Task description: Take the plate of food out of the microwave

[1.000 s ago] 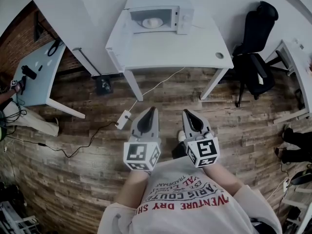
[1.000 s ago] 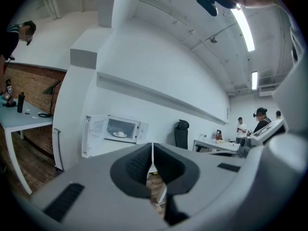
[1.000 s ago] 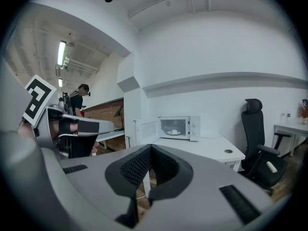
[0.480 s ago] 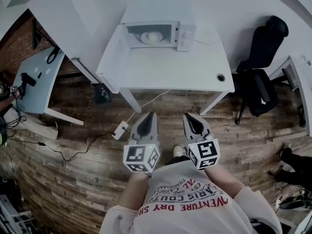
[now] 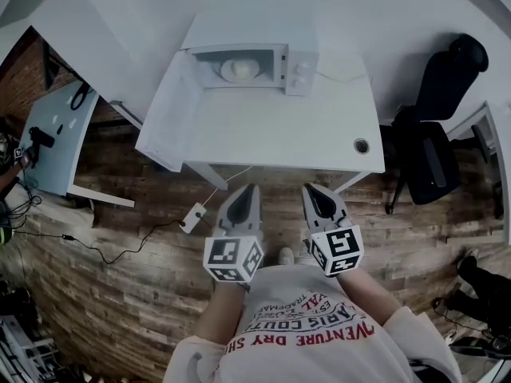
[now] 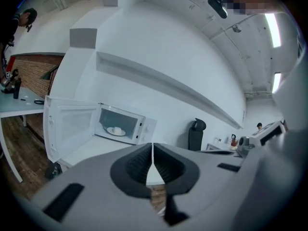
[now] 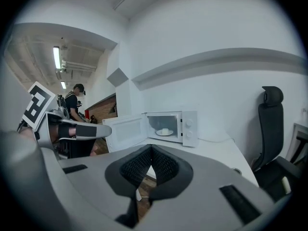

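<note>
White table (image 5: 263, 130) nearer now, plate of food (image 5: 238, 70) inside microwave (image 5: 297, 69), left gripper (image 5: 250, 188) and right gripper (image 5: 307, 188) jaws together

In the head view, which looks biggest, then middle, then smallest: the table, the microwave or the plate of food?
Largest to smallest:
1. table
2. microwave
3. plate of food

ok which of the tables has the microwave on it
The white table straight ahead, with the microwave at its back edge, door open; the pale blue table at left has none.
</note>
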Motion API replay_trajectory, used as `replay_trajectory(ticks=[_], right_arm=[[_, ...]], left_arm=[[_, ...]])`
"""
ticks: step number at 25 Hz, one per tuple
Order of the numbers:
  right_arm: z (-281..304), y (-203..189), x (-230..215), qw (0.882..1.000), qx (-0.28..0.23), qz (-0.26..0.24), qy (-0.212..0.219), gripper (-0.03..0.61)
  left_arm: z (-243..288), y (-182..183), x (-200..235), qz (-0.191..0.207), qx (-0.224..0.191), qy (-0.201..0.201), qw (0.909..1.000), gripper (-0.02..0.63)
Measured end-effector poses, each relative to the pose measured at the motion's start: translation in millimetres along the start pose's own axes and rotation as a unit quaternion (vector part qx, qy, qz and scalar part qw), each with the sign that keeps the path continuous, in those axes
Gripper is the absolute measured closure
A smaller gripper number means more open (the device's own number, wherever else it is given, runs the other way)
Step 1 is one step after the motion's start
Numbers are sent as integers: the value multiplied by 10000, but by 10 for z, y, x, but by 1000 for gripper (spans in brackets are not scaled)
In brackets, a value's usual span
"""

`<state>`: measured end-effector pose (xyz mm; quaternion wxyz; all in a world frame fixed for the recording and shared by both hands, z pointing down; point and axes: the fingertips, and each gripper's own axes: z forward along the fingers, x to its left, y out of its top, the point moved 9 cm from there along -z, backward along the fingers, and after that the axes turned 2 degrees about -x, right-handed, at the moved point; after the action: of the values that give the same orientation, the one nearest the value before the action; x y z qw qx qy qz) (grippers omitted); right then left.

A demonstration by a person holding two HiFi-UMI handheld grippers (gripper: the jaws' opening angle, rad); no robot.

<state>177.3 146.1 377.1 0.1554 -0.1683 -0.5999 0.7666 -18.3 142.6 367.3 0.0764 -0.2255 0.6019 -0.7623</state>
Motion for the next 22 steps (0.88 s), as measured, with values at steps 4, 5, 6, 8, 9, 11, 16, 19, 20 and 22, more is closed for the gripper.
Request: replay_trajectory(ticks=[4,5,6,8,9,11,16,19,20,22], right_arm=[[263,-32,-198,9999,126,10,-36,575],[348,-28,-253,9999,143,29,-76,575],[436,-16,-300,9998,146,44,-115,575],[614,27,-366,9998,132,19,-164,575],[705,52,-390,9997,132,-24,-181,575],[905,106,-427,9996,145,-104,-215,575],[1547,270,-518,9993,142,-59,-333,575],[1936,370,-571,9989,189,-65,-429,574],[2054,407,-597,9987,189,-71,-460,575],[2267,462,-658,9984,181,-92,-523,575]], left_arm=[[301,-10,121,3,146,-16,9999,600],[396,-10,165,-1,177,-34,9998,600],[499,-6,216,-20,206,-58,9998,600],[724,17,330,-90,260,-131,9995,600],[847,38,388,-123,281,-185,9994,600],[1110,103,515,-157,309,-308,9989,600],[1791,379,918,-91,355,-585,9976,600],[2136,521,1185,-71,415,-698,9967,600],[2240,555,1266,-64,444,-728,9963,600],[2423,595,1404,-64,509,-777,9957,600]])
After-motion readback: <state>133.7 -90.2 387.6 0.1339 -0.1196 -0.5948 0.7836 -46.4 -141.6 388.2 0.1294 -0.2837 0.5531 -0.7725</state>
